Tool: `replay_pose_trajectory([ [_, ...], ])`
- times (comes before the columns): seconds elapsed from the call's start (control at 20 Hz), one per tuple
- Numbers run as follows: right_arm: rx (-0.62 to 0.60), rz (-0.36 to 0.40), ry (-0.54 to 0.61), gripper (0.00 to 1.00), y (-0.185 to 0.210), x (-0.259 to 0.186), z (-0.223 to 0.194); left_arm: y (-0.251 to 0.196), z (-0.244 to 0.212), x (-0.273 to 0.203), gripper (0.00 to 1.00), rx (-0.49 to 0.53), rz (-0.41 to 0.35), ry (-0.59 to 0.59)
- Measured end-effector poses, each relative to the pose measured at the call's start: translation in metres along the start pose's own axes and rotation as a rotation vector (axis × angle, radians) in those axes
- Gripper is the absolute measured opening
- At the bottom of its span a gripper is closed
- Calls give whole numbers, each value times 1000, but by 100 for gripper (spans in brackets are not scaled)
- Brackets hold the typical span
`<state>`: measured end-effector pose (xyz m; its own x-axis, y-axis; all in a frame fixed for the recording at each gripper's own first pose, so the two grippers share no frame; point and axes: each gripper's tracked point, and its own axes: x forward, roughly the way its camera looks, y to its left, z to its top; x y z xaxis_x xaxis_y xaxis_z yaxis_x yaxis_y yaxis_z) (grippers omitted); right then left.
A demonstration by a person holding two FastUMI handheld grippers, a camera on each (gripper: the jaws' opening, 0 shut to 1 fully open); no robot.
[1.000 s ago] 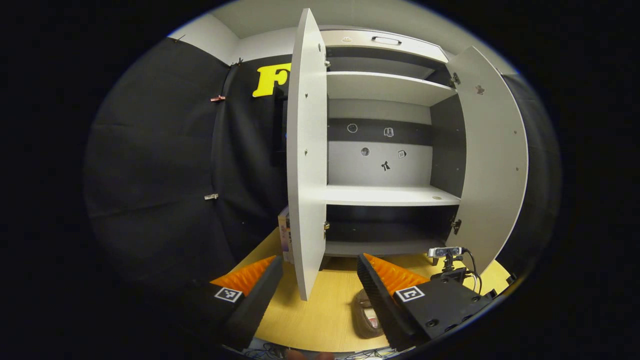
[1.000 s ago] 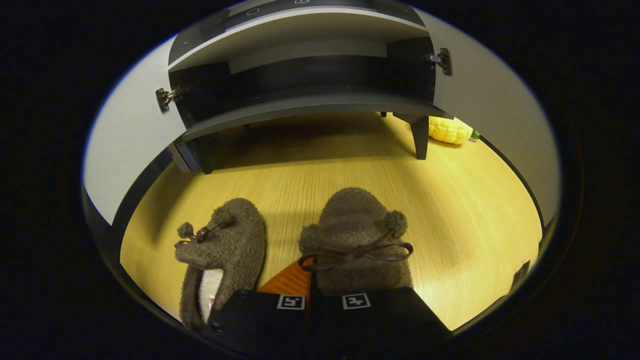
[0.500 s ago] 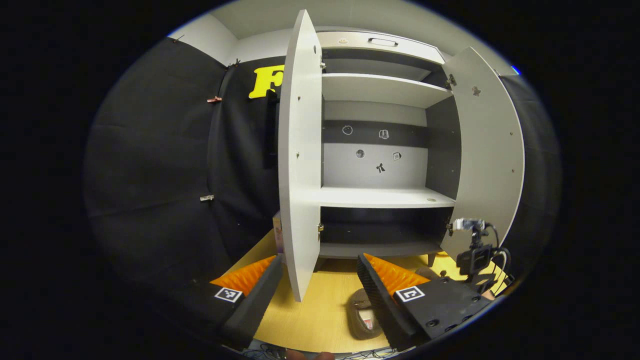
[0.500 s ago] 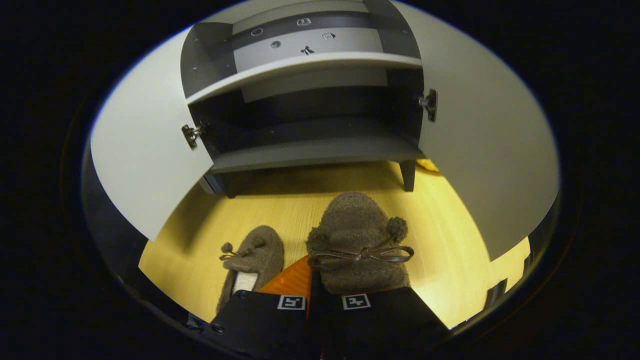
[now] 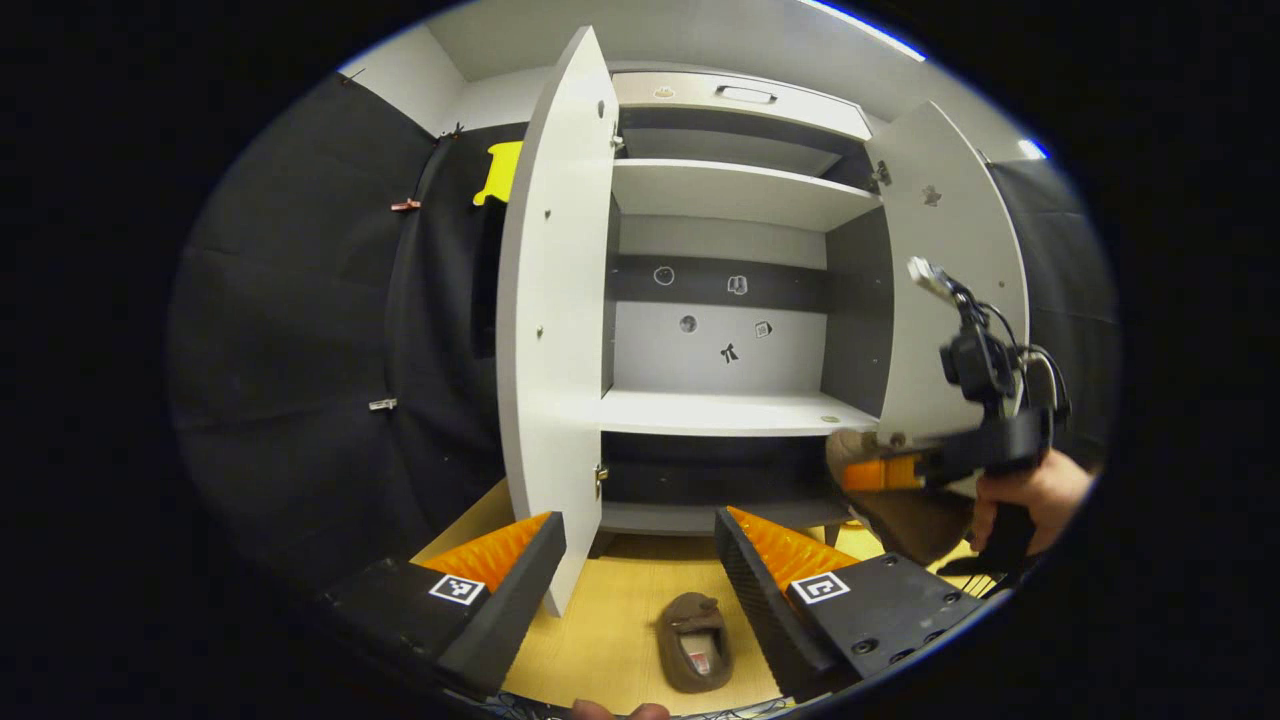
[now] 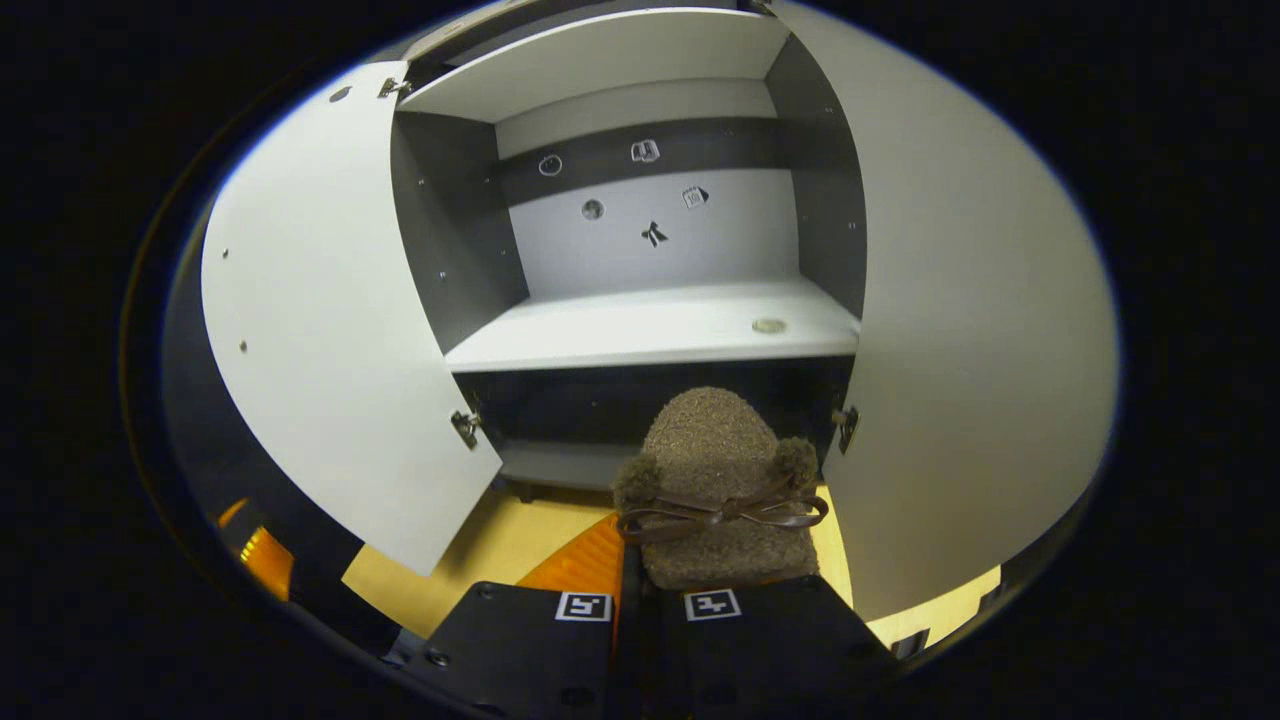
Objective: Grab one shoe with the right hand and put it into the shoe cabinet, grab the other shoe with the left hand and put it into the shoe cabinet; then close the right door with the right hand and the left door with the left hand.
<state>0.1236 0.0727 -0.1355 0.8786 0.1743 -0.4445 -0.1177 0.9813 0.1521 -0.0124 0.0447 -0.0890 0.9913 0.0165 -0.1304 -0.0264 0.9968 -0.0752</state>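
Right tool [image 6: 640, 570], apparently clamped on one slipper [image 6: 715, 480], holds it before the open shoe cabinet [image 6: 650, 325]; left tool [image 5: 635, 580], spread and empty, hangs above the other slipper [image 5: 693, 640] on the floor below that cabinet.

Two brown slippers [image 5: 695, 640] [image 6: 722, 490], one shoe cabinet [image 5: 735, 410], two open doors [image 5: 548, 330] [image 5: 945, 290], two claws [image 5: 640, 560] [image 6: 632, 590]

A pale wooden floor [image 5: 620, 620] is seen, lit warmly. The booth is hung on the left with black cloth [image 5: 300, 330], pinned by small clips [image 5: 382, 404]. White wall [image 5: 400, 70] and a grey ceiling [image 5: 700, 30] are seen above, with a strip light [image 5: 865, 28] near the upper right edge.
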Motion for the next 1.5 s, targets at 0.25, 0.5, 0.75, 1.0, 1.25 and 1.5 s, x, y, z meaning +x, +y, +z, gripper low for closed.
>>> replay_pose_trajectory([
  [0.25,-39,-22,-116,12,-2,33,101,-12,5,2,95,-2,-31,-18],
  [0.5,-35,-44,-148,12,-11,102,156,-17,3,1,95,-14,-49,-26],
  [0.75,-18,-65,-137,12,-19,169,182,-15,-3,4,95,-24,-43,-8],
  [1.0,8,-104,-109,12,-35,232,184,-14,-2,2,95,-38,-56,-19],
  [1.25,47,-152,-44,12,-55,272,169,-12,-6,2,95,-15,-53,-21],
  [1.5,52,-174,-1,13,-59,284,158,-15,-8,4,95,-38,-59,-10],
])
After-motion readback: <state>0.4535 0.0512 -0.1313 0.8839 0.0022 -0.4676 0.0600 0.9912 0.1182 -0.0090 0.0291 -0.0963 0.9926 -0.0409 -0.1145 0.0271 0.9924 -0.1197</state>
